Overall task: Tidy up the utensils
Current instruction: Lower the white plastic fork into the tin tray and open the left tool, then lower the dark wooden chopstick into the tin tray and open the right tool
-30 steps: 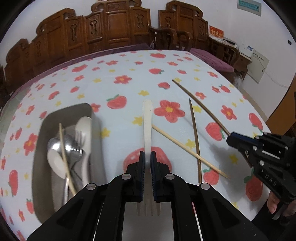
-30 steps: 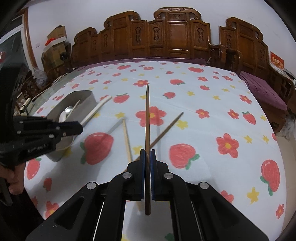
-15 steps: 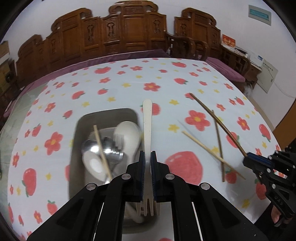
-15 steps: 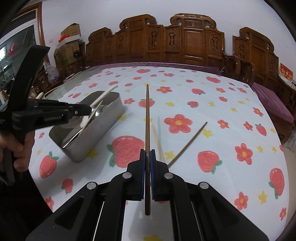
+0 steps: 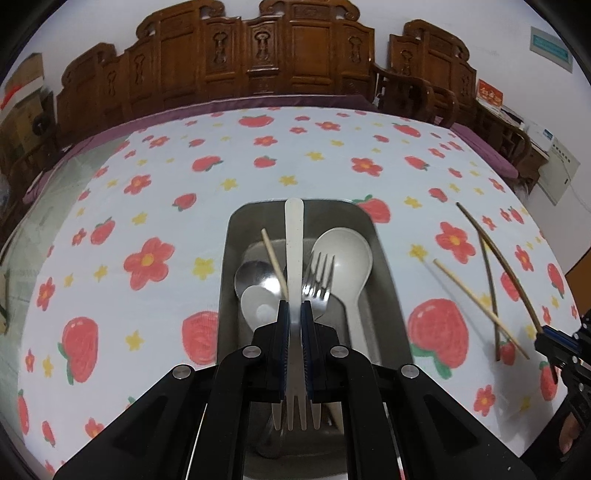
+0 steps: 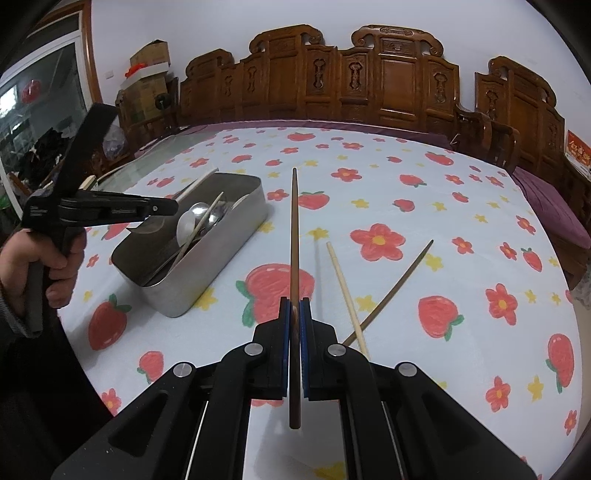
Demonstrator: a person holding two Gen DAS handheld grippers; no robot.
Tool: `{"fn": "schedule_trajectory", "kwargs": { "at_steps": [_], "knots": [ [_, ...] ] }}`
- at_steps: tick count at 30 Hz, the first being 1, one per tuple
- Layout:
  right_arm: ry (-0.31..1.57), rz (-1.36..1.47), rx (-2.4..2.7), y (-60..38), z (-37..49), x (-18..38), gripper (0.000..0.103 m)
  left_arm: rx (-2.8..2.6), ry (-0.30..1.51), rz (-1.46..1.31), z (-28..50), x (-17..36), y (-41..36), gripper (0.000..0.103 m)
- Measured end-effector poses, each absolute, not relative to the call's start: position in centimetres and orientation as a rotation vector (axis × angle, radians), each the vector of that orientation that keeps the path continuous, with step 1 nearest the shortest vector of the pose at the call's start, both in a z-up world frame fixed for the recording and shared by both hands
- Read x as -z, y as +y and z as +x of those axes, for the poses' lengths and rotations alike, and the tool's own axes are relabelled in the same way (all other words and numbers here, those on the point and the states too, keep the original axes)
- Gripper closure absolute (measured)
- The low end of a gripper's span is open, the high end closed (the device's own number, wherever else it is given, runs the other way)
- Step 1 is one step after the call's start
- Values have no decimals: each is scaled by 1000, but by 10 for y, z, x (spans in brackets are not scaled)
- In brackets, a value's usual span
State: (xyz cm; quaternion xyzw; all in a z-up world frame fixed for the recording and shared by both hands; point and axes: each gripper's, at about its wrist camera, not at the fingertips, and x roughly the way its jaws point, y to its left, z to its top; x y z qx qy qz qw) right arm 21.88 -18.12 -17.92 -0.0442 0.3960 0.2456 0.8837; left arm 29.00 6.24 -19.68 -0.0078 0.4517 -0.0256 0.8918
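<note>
The left gripper (image 5: 294, 325) is clamped on a white plastic fork (image 5: 294, 236) above the metal tray (image 5: 384, 280); the right gripper (image 6: 294, 314) pinches a dark chopstick (image 6: 294, 221). Both look light, stiff and slippery, best held mid-shaft.

A row of carved dark wooden chairs (image 6: 384, 81) lines the white wall (image 6: 221, 22) behind the table's strawberry-and-flower tablecloth (image 6: 443, 206). Cardboard boxes (image 6: 149, 59) are stacked in the left corner beside a wood-framed window (image 6: 40, 99), and a purple cushion (image 6: 550, 199) lies on the right-hand seating
</note>
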Motion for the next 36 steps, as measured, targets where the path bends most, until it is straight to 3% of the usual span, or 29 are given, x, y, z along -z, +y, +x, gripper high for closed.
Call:
{"fn": "schedule_trajectory", "kwargs": {
  "at_steps": [11, 14, 18, 26, 31, 36],
  "knots": [
    [837, -96, -514, -173, 217, 183, 97, 57, 968, -25, 294, 214, 67, 96],
    [838, -95, -516, -170, 217, 182, 97, 49, 937, -11, 291, 207, 68, 76],
    [837, -79, -531, -158, 219, 175, 97, 49, 886, -2, 282, 191, 71, 72],
    [848, -35, -581, -122, 226, 164, 97, 31, 780, 29, 262, 162, 84, 29],
    [864, -22, -596, -101, 234, 162, 97, 30, 746, 24, 256, 152, 100, 15],
    [886, -14, -604, -83, 241, 166, 97, 31, 736, 10, 253, 148, 114, 13]
  ]
}}
